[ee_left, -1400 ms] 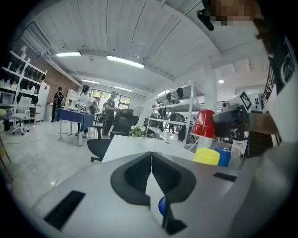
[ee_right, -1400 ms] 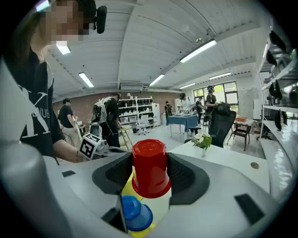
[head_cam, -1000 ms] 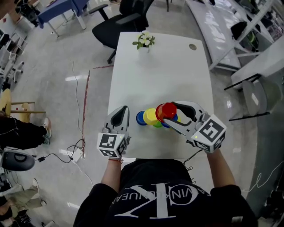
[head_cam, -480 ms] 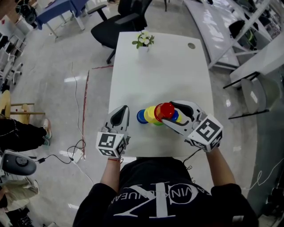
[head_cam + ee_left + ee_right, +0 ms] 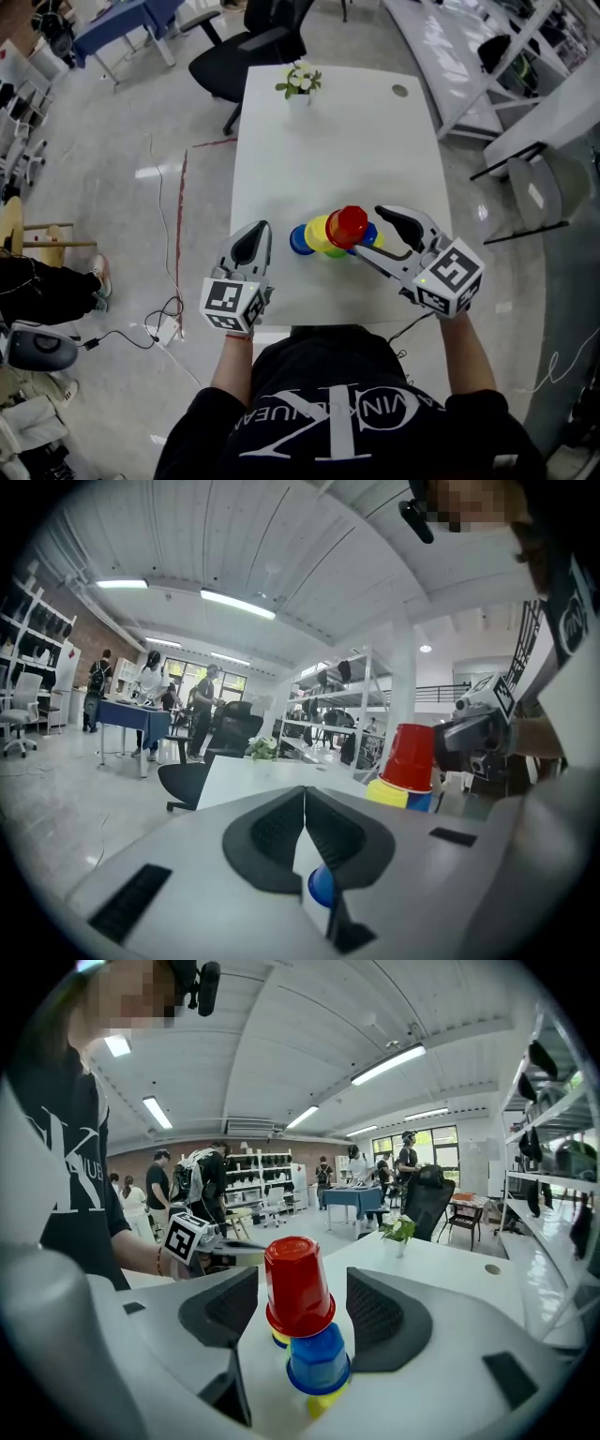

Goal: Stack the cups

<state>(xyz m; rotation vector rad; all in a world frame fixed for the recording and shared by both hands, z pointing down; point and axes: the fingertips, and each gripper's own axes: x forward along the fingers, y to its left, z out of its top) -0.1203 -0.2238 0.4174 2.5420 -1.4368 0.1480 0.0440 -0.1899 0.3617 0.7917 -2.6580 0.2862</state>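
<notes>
Since the red cup (image 5: 298,1288) already stands upside down on the top of the pile, I judge that the step in hand is to let it go and take the right gripper (image 5: 367,232) away. Its jaws have just been opening. They now stand wide apart with the red cup between them, and neither of the pads (image 5: 375,1312) touches it.

To do this well, I would keep the jaws as wide as they are and draw the gripper straight back along its own line, without rolling the wrist. The red cup seems to sit a little off centre on the blue cup (image 5: 319,1358) below it, so even a light brush could tip it.

The pile stands near the front edge of the white table (image 5: 337,141). The right gripper comes to it from the right and points a little downward, with its marker cube toward my body.

The left gripper (image 5: 255,240) is at the left of the pile, near it but apart, and points away from me almost level. Its jaws are together and hold nothing.
</notes>
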